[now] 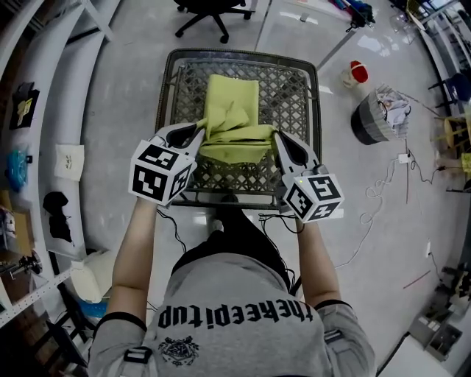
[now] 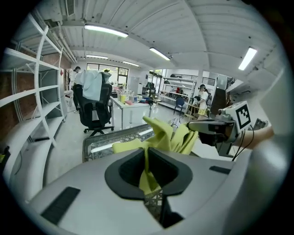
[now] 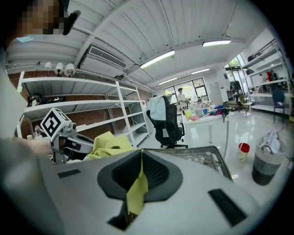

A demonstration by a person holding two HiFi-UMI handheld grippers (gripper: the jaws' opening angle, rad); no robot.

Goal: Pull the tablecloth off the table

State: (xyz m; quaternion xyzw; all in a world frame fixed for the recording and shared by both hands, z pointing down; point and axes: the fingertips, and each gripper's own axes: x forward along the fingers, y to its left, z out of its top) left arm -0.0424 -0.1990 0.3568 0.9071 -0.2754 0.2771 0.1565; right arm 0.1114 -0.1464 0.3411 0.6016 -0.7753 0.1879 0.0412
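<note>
Between the jaws of the left gripper a fold of the yellow-green tablecloth is pinched, the jaws closed hard on it with the fabric running down through the slot. The right gripper does the same on the other side, clamped on a thin strip of the same cloth. The two grippers are held side by side above the near edge of the mesh table, each at one near corner of the cloth, their marker cubes facing up towards the person's head.

The cloth is lifted and bunched between them. Its near part is folded and rumpled into thick creases, while the far part lies flat as a narrow panel down the middle of the table top. The open metal lattice shows bare on both sides of it and along the far rim.

The person stands right against the table's near side, bare forearms stretched forward. Beyond the table a black office chair stands on the pale floor. Off to the right sit a dark round bin stuffed with paper and a small red-topped container, with loose cables trailing nearby. White shelving runs along the left.
</note>
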